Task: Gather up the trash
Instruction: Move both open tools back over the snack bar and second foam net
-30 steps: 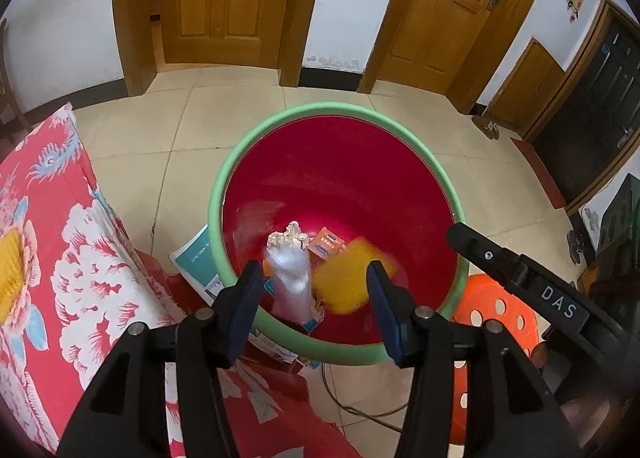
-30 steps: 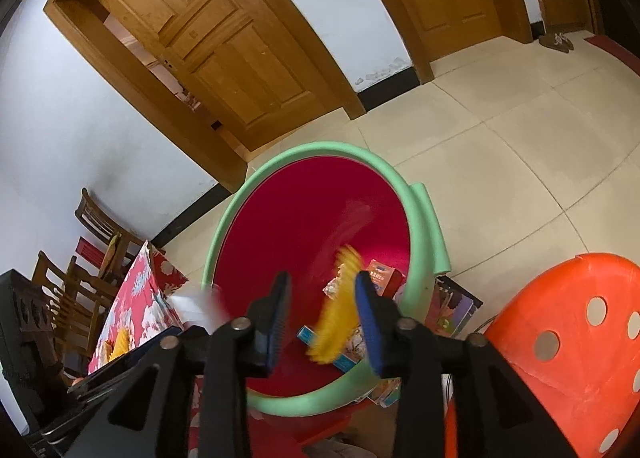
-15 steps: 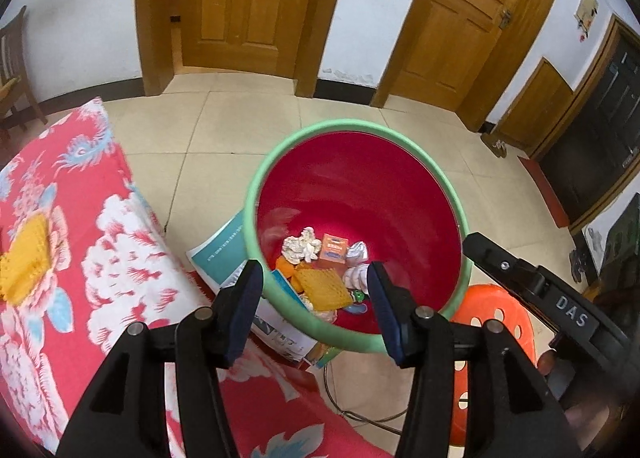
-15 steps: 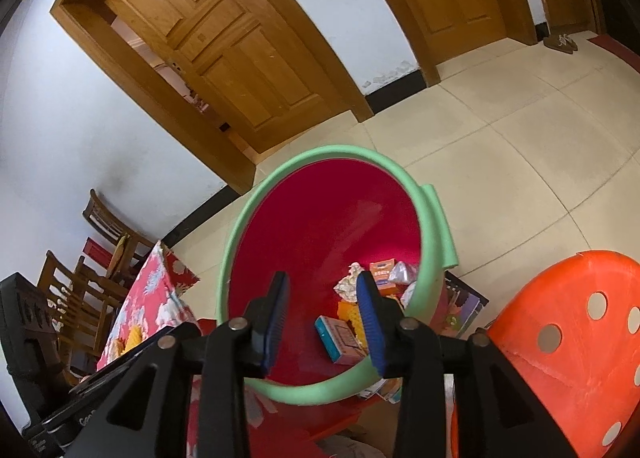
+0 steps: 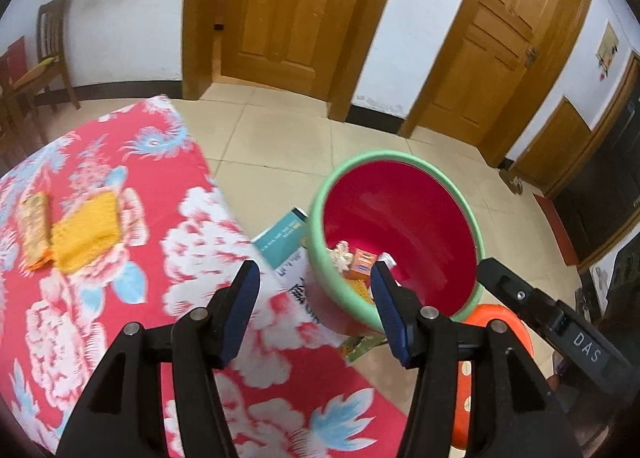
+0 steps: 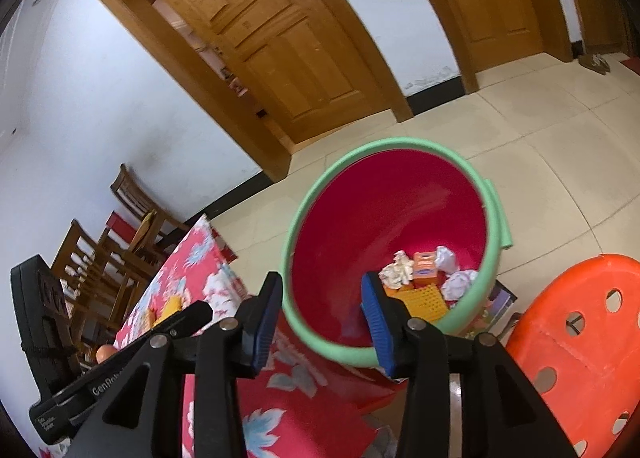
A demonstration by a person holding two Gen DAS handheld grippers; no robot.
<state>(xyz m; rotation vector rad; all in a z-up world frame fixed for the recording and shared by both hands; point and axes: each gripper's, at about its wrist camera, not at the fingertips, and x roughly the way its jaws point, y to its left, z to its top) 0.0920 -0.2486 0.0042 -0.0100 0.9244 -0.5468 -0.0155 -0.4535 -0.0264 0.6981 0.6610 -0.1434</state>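
Observation:
The red bin with a green rim (image 5: pixel 320 194) (image 6: pixel 292 242) stands on the floor beside the table. Inside it lie crumpled paper (image 6: pixel 398 272), an orange box (image 6: pixel 426 268), a yellow ridged piece (image 6: pixel 430 300) and white wads (image 6: pixel 460 282). My left gripper (image 5: pixel 316 310) hovers over the table's corner, jaws opening, nothing between them. My right gripper (image 6: pixel 322 322) hangs above the bin's near rim, jaws also opening and empty. On the red floral cloth (image 5: pixel 120 298) remain a yellow ridged item (image 5: pixel 86 234) and an orange packet (image 5: pixel 34 234).
An orange perforated stool (image 6: pixel 576 330) (image 5: pixel 496 322) stands right of the bin. A teal book (image 5: pixel 280 238) and other papers lie under the bin's edge. Wooden chairs (image 6: pixel 120 242) line the left wall. Tiled floor stretches to the wooden doors (image 5: pixel 288 14).
A yellow piece and a white wad that were falling past the jaws now lie in the bin. Both grippers have lifted back from the bin, and the left one has swung toward the table.

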